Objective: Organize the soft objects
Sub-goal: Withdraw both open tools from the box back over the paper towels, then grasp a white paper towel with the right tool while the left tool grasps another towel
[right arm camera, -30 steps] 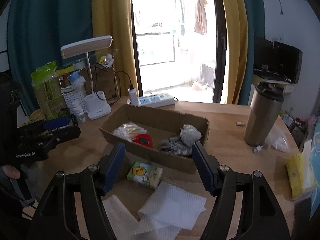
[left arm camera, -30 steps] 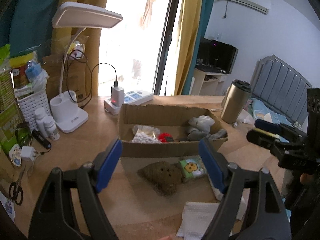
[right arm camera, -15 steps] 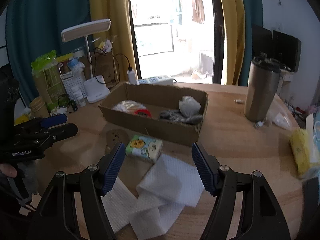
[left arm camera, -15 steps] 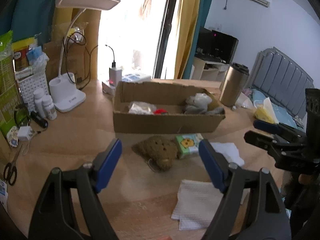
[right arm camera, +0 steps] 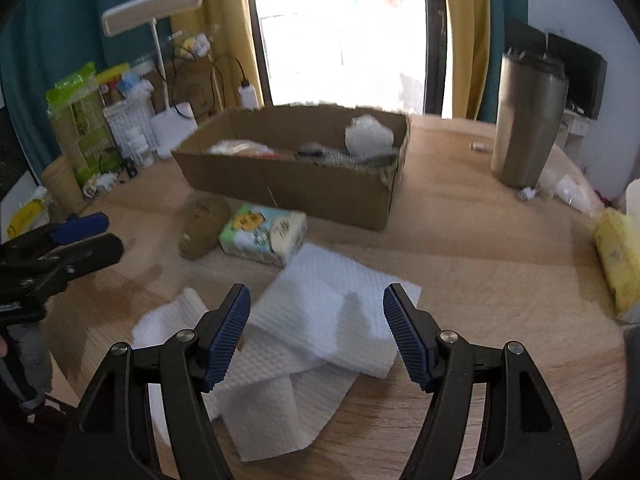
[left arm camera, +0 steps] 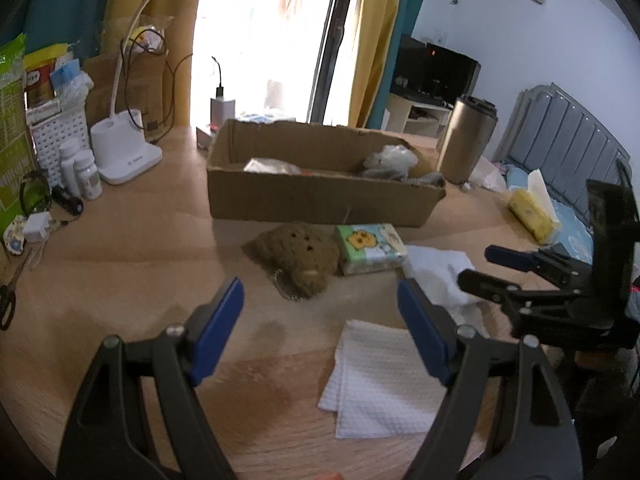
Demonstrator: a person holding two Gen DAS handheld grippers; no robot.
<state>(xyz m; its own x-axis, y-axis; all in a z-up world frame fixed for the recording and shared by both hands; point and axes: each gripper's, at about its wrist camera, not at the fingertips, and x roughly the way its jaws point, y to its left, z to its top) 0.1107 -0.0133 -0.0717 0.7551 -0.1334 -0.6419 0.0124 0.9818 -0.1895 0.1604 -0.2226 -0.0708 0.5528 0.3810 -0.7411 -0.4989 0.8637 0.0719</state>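
Note:
A brown plush toy [left arm camera: 298, 258] lies on the wooden table in front of a cardboard box [left arm camera: 320, 196], beside a green tissue pack [left arm camera: 370, 248]. White paper towels [left arm camera: 384, 376] lie nearer. My left gripper [left arm camera: 320, 320] is open and empty, just short of the plush. My right gripper [right arm camera: 316, 332] is open and empty above the paper towels [right arm camera: 320, 320]; the plush [right arm camera: 202, 226], tissue pack [right arm camera: 262, 234] and box [right arm camera: 296, 176] lie beyond it. The box holds socks, a white soft ball and a bag.
A steel tumbler [right arm camera: 528, 120] stands right of the box. A white desk lamp [left arm camera: 124, 152], bottles, a basket and cables crowd the left side. A yellow tissue pack [right arm camera: 618, 256] lies at the right edge. Scissors [left arm camera: 8, 300] lie at far left.
Both grippers have dropped lower and pulled back from the box, so the plush, tissue pack and paper towels now sit closer in front of the open fingers.

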